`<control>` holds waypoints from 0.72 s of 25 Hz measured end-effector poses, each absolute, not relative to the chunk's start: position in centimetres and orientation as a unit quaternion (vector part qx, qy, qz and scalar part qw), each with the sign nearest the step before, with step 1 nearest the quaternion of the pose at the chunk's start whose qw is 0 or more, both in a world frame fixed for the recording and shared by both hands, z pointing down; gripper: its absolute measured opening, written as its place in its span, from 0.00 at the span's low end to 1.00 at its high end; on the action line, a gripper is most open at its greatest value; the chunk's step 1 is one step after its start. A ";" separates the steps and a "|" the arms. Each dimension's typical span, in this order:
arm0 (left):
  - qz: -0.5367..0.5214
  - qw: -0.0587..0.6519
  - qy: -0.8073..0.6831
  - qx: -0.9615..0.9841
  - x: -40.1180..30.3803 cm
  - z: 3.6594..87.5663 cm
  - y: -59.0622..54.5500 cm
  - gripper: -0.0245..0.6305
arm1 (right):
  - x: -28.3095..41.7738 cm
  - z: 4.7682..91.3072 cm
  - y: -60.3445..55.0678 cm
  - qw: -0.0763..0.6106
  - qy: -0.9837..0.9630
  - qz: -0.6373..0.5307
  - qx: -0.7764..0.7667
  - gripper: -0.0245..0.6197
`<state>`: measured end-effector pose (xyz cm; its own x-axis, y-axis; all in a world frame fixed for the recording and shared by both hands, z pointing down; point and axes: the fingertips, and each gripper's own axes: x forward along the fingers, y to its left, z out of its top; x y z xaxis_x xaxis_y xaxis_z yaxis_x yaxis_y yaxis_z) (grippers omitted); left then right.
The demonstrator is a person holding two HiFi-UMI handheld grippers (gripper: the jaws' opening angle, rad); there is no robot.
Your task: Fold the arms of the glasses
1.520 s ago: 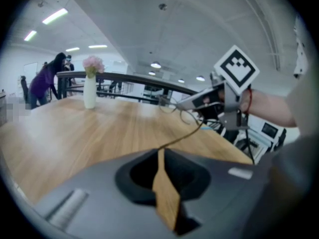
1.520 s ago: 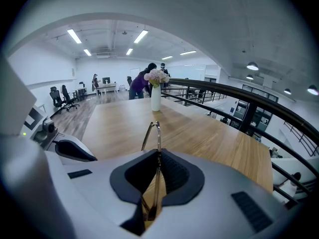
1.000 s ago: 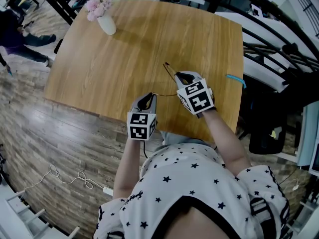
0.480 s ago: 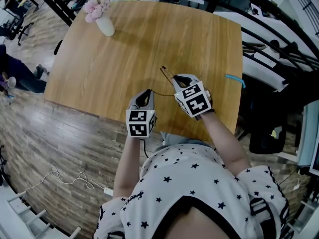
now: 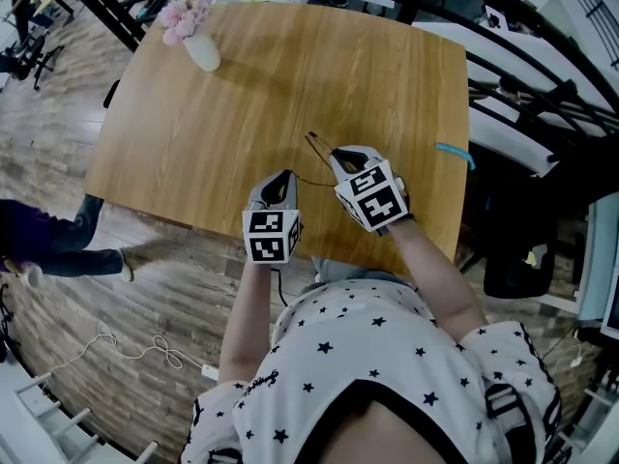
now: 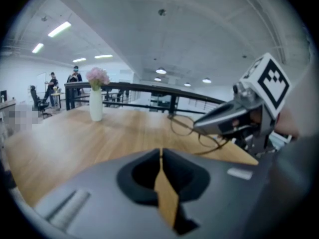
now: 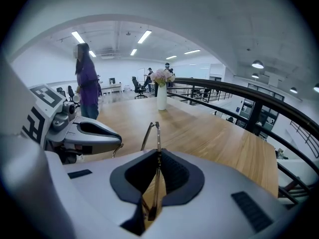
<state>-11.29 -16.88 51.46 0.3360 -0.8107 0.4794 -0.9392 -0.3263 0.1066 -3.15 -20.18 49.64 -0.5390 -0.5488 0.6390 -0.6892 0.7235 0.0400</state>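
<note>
Head view looks down; others low across table [image 5: 242, 95].

white vase [image 5: 203, 52] with pink flowers: far-left table [image 5: 387, 75] corner | white cable [image 5: 135, 344]: wood floor | bystander [image 5: 48, 249]: left edge

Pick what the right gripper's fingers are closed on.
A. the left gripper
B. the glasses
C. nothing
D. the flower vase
B: the right gripper view shows the right gripper pinching the thin frame of the glasses, while the vase stands far off on the table.
</note>
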 end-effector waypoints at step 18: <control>0.168 0.171 -0.552 0.799 -10.9 50.3 -18.3 0.07 | -5.2 49.4 -18.6 0.319 -0.886 0.106 0.320 0.09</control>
